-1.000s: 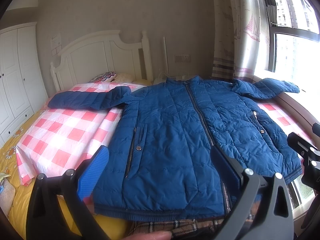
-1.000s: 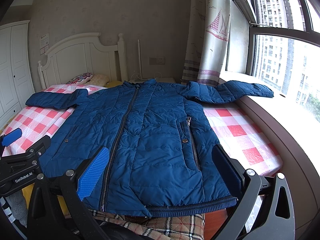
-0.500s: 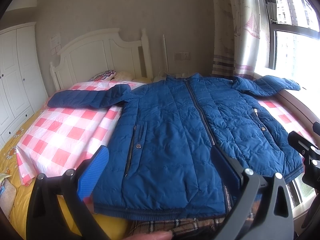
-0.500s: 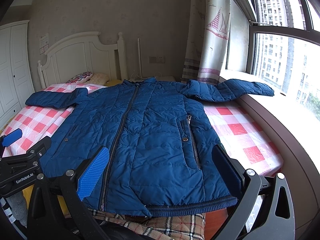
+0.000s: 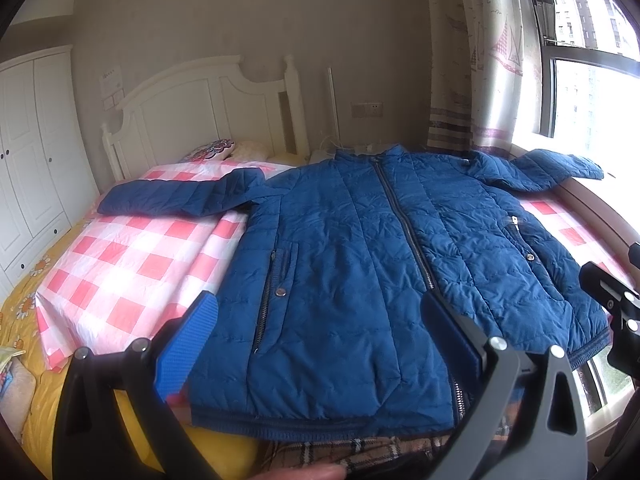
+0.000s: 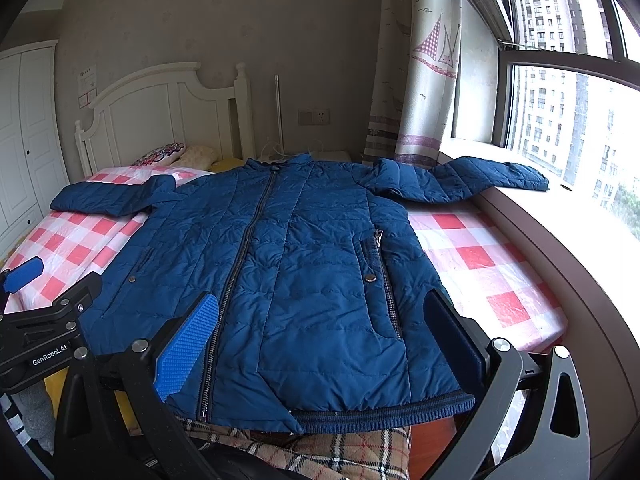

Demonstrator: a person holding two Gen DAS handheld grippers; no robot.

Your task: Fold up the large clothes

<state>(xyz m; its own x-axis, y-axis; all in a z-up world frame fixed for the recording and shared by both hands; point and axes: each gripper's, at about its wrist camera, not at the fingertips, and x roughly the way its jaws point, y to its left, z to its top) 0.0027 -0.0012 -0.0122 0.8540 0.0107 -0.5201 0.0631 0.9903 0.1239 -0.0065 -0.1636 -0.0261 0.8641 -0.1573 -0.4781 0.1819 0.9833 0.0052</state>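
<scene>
A large blue quilted jacket (image 5: 360,272) (image 6: 304,276) lies front up and zipped on the bed, collar toward the headboard, hem at the near edge. One sleeve (image 5: 176,198) stretches left over the checked sheet. The other sleeve (image 6: 472,178) reaches right onto the window sill. My left gripper (image 5: 316,328) hovers open above the hem on the left half, its blue pads wide apart and empty. Open as well, my right gripper (image 6: 320,328) hangs over the hem right of the zipper. The left gripper's body (image 6: 44,320) shows at the right wrist view's left edge.
A pink-and-white checked sheet (image 5: 120,264) covers the bed over a yellow flowered cover (image 5: 24,308). The white headboard (image 5: 200,120), pillows (image 5: 216,148), a wardrobe (image 5: 32,152), a curtain (image 6: 416,80) and the window sill (image 6: 560,208) ring it. Plaid fabric (image 6: 340,452) lies under the hem.
Both views have shifted slightly, so the jacket sits a little lower and closer in frame. The jacket itself has not moved and both grippers stay open.
</scene>
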